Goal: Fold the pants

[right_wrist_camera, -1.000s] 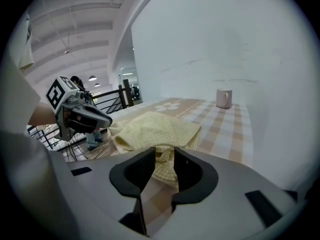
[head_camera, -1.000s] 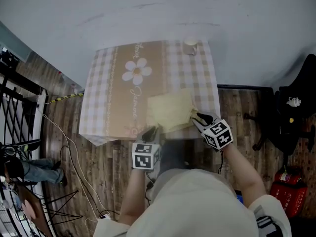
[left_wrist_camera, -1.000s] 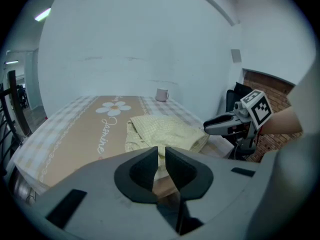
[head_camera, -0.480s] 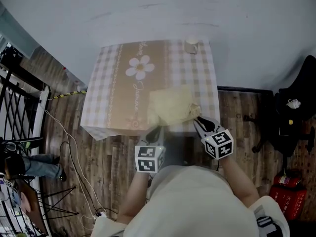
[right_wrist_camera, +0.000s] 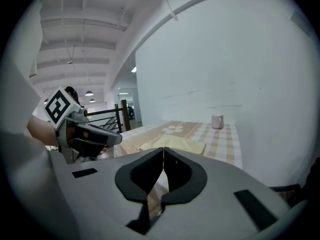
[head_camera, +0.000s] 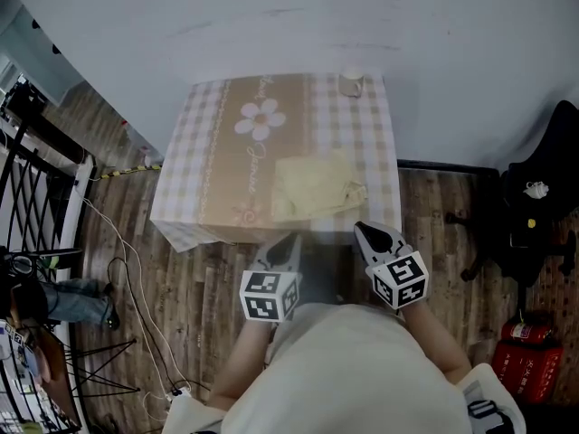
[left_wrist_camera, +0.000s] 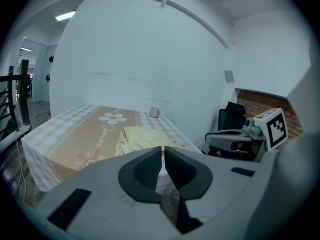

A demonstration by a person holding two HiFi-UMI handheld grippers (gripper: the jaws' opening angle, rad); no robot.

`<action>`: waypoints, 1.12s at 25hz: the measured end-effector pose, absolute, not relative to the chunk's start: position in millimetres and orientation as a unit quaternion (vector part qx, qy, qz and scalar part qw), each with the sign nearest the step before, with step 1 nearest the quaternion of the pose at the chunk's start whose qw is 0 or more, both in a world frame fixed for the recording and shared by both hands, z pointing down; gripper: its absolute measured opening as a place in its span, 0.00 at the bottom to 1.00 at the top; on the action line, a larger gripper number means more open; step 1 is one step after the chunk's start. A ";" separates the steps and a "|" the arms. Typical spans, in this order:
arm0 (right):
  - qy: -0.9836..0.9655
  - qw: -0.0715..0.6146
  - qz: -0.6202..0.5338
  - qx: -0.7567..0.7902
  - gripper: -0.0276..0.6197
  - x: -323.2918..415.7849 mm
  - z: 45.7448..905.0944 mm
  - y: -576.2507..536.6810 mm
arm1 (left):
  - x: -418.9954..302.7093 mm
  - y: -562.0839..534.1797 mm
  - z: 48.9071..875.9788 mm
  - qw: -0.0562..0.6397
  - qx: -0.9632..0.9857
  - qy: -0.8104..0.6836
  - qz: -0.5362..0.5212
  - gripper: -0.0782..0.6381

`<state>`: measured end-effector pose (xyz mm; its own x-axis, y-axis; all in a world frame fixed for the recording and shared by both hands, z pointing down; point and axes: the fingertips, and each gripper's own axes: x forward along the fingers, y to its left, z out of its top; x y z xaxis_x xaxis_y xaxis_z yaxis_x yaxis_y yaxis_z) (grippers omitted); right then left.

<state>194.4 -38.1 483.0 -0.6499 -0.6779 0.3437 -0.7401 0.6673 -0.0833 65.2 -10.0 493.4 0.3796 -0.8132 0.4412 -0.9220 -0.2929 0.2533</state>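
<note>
The yellow pants (head_camera: 315, 186) lay folded near the counter's (head_camera: 204, 152) front right edge as we held the left gripper (head_camera: 288, 244), fingers all but together and empty, and the right gripper (head_camera: 367, 234), fingers just closed on nothing, clear of it; flattening the rumpled near corner seemed wise.

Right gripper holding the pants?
No: in the right gripper view the right gripper has its jaws just closed on nothing, and the pants lie on the table beyond.
</note>
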 end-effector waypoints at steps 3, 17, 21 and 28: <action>-0.903 0.143 0.099 0.392 0.05 193.7 482.1 -29.2 | 66.6 -5.2 489.7 0.239 0.798 -0.543 0.106 0.13; -0.892 0.129 0.100 0.422 0.04 210.7 474.1 -19.8 | 77.6 7.6 482.7 0.232 0.807 -0.534 0.100 0.13; -0.893 0.127 0.099 0.420 0.04 209.3 473.4 -18.9 | 77.6 7.3 481.6 0.231 0.807 -0.534 0.099 0.13; -0.895 0.121 0.094 0.419 0.04 206.4 467.6 -20.3 | 77.0 8.6 479.5 0.230 0.807 -0.535 0.101 0.13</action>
<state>206.4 -20.3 467.6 -0.6194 -0.7276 0.2949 -0.7731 0.6306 -0.0679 77.0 8.6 479.5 0.4072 -0.8169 0.4084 -0.9095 -0.3221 0.2626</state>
